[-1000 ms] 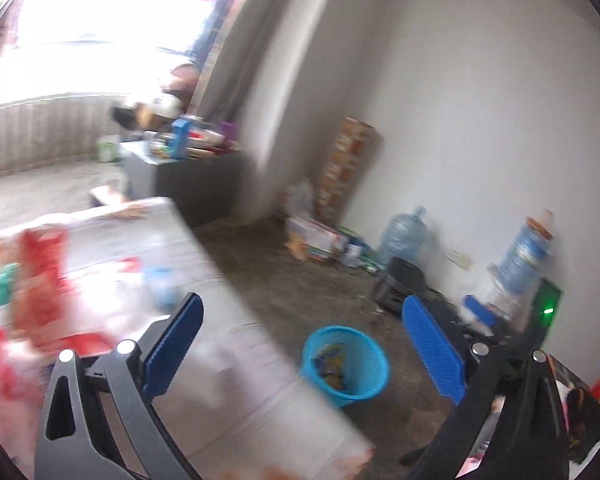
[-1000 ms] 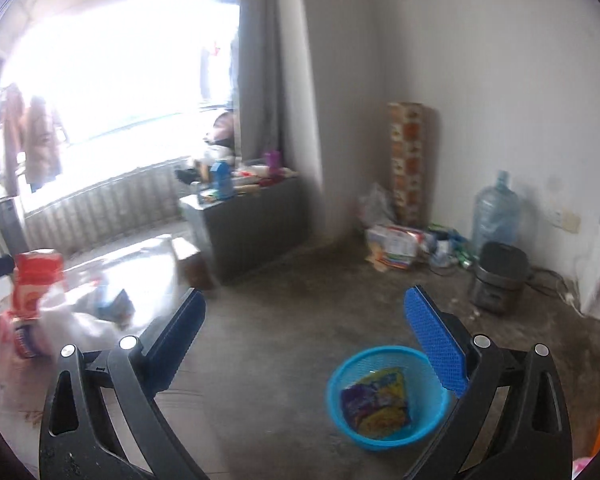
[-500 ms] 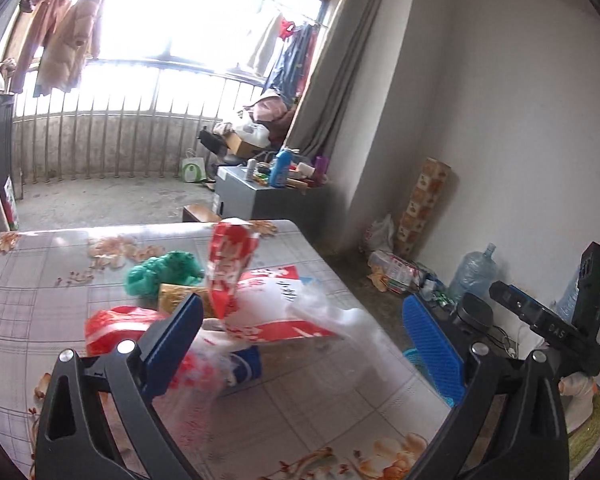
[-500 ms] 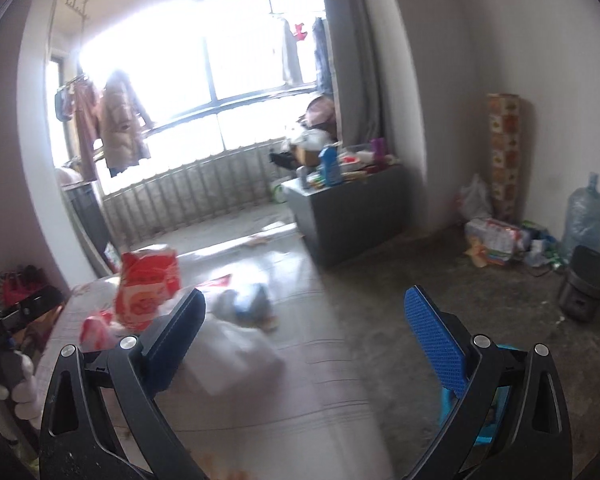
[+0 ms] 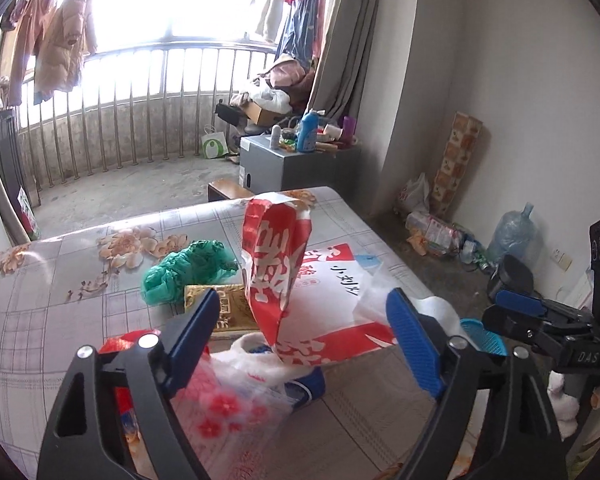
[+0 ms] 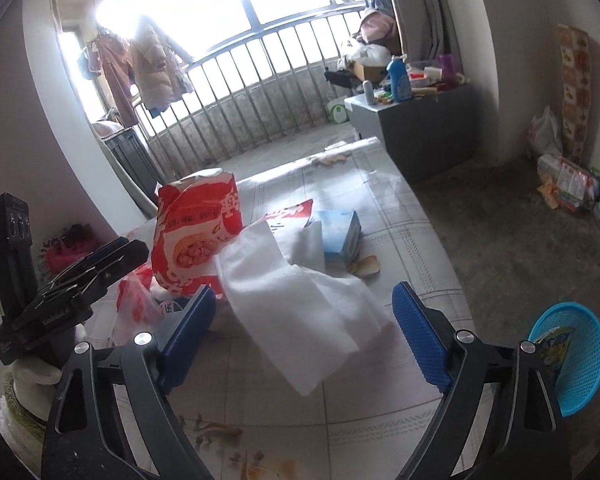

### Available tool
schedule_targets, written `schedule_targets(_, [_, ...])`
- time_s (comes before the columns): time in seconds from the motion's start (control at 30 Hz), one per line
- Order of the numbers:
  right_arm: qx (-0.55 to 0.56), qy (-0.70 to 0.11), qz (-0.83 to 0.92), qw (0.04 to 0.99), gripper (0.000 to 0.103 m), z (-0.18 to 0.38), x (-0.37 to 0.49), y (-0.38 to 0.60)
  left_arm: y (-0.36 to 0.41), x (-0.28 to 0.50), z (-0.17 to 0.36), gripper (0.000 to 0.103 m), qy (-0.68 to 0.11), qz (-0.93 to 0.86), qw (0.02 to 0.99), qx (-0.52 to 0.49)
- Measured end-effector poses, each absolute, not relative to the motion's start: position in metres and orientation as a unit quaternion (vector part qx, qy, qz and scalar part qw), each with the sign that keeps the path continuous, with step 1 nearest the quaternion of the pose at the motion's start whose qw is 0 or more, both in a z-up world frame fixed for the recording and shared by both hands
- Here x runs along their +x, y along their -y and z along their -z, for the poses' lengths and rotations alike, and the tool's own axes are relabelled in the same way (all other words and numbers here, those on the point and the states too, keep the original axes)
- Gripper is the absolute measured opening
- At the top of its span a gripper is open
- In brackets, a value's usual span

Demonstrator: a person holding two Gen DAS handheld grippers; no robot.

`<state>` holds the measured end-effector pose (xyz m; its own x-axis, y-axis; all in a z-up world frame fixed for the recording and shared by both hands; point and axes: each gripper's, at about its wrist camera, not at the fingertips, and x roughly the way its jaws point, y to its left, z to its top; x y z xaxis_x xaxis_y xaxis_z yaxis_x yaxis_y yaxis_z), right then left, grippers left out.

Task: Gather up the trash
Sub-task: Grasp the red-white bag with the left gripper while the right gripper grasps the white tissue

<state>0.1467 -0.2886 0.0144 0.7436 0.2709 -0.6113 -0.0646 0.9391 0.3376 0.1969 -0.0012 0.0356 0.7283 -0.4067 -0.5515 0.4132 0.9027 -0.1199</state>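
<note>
The white foam sheet (image 6: 300, 300), looking light, limp and slippery, is lying between the right gripper (image 6: 304, 336)'s closing, still-empty jaws, best pinched at its near edge.

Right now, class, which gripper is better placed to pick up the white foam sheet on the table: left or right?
Right. The right gripper, jaws closing, has the white foam sheet lying between its fingers; the left gripper faces the red snack bag instead.

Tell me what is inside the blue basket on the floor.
In the right wrist view, the blue basket holds a yellow and blue snack wrapper. Its mesh wall and the gripper frame hide anything lower.
</note>
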Motion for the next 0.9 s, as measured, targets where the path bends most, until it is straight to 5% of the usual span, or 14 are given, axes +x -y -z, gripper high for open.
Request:
schedule_targets(0.27, [0.162, -0.396, -0.133, 0.894, 0.071, 0.005, 0.175, 0.281, 0.010, 0.221, -0.018, 0.053, -0.330, 0.212, 0.920, 0.027])
schedule_targets(0.53, [0.163, -0.412, -0.155, 0.883, 0.039, 0.002, 0.177, 0.276, 0.009, 0.223, -0.018, 0.026, -0.326, 0.193, 0.925, 0.030])
schedule_targets(0.73, [0.170, -0.404, -0.159, 0.885, 0.014, -0.008, 0.171, 0.283, 0.008, 0.221, -0.019, 0.023, -0.317, 0.182, 0.930, 0.028])
schedule_targets(0.9, [0.176, -0.392, -0.156, 0.889, 0.008, -0.015, 0.166, 0.288, 0.008, 0.216, -0.026, 0.021, -0.298, 0.181, 0.937, 0.021])
